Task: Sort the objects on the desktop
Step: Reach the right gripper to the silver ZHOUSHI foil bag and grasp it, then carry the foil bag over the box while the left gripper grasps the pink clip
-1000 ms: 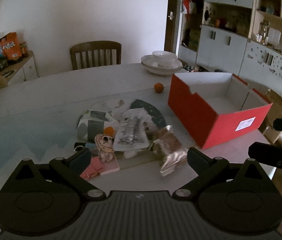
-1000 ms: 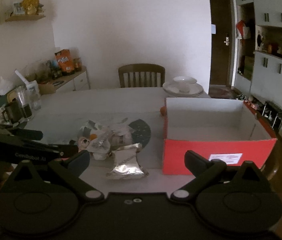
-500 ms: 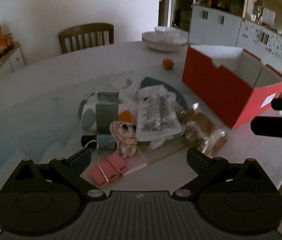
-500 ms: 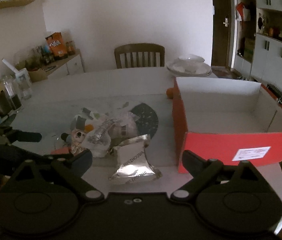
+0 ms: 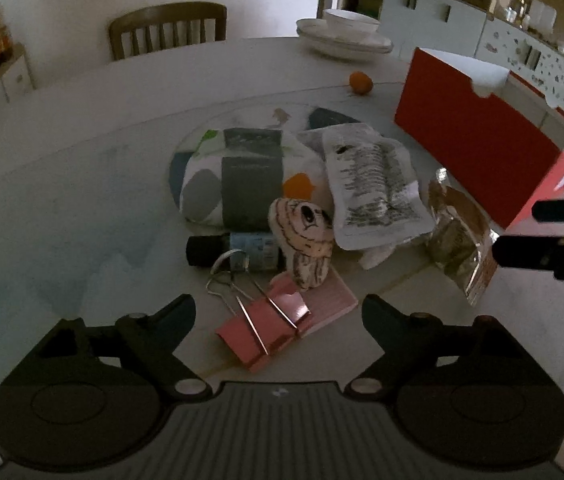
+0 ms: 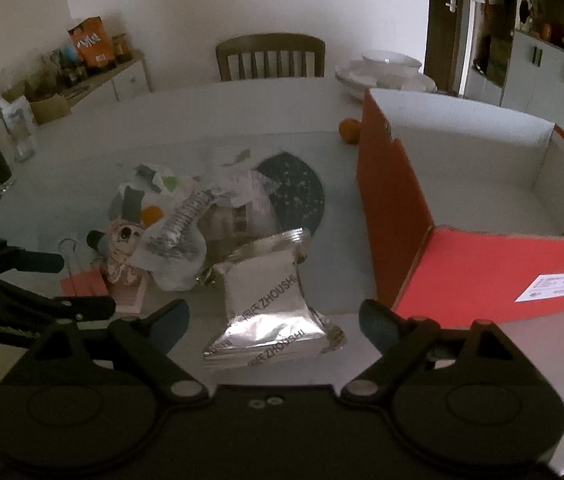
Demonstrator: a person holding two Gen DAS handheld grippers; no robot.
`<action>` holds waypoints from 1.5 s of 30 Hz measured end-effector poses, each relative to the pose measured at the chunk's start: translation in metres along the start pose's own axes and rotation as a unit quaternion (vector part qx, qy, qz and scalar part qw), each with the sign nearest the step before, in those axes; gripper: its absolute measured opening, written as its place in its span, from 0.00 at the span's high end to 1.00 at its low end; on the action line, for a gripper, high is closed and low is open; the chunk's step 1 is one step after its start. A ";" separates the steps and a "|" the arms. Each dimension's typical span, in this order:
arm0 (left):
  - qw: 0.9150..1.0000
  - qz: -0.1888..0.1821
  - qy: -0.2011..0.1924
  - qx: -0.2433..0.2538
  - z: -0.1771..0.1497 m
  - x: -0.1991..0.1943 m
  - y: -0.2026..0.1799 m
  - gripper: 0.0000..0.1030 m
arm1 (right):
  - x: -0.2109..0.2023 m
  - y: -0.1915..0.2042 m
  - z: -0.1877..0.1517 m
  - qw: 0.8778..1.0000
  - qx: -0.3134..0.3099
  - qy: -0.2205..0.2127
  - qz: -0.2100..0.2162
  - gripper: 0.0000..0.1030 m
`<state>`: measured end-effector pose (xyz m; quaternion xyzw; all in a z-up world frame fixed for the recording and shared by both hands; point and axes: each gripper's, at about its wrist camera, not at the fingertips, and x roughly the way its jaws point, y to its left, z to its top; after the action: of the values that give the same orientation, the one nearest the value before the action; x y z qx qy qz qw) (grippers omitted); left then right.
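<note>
your left gripper [image 5: 278, 316] has its fingers apart, the jaws having just been closing a little, with nothing pinched; the large pink binder clip with silver wire handles [image 5: 260, 330] lies on the white round table [image 5: 82, 152] right in the gap between the fingers and touches neither pad. just beyond the clip, overlapping a flat pink pad [image 5: 328, 300], sits a small striped plush toy with a drawn eye [image 5: 304, 236], and toward your left finger's side of it lies a small dark-capped bottle with a pale blue label [image 5: 238, 250] on its side. farther out along the fingers are a soft patterned pouch in grey, white and green [image 5: 230, 176] and a clear printed plastic packet [image 5: 374, 188]. your right gripper [image 6: 274, 320] is also spread, its jaws having just been closing slightly, and the shiny silver foil snack packet [image 6: 270, 300] rests on the table between its fingers, its near end closest to the gripper body, neither pad pressing it. past your right finger stands the open red cardboard box with white inside [image 6: 482, 264], apparently empty, though part of its floor is hidden. a small orange fruit [image 6: 349, 130] lies beyond the box's far corner. a wooden chair [image 6: 270, 56] and stacked white dishes [image 6: 386, 70] are at the far edge.
</note>
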<state>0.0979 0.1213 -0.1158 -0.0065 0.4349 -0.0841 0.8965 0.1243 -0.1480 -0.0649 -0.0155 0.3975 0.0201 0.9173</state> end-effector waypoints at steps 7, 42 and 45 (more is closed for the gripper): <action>0.999 -0.013 0.022 -0.027 0.000 0.009 0.014 0.26 | 0.019 0.002 0.001 1.000 -0.009 0.017 -0.010 0.15; 0.998 -0.048 0.002 -0.035 0.005 0.006 0.021 0.80 | 0.046 0.012 0.012 0.997 -0.024 0.067 -0.020 0.52; 0.998 -0.053 0.001 -0.042 0.006 0.003 0.024 0.83 | 0.039 0.010 0.013 0.997 -0.022 0.066 -0.021 0.53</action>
<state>0.1076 0.1439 -0.1165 -0.0671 0.4378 -0.1132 0.8894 0.1597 -0.1362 -0.0847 -0.0455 0.4562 0.0088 0.8887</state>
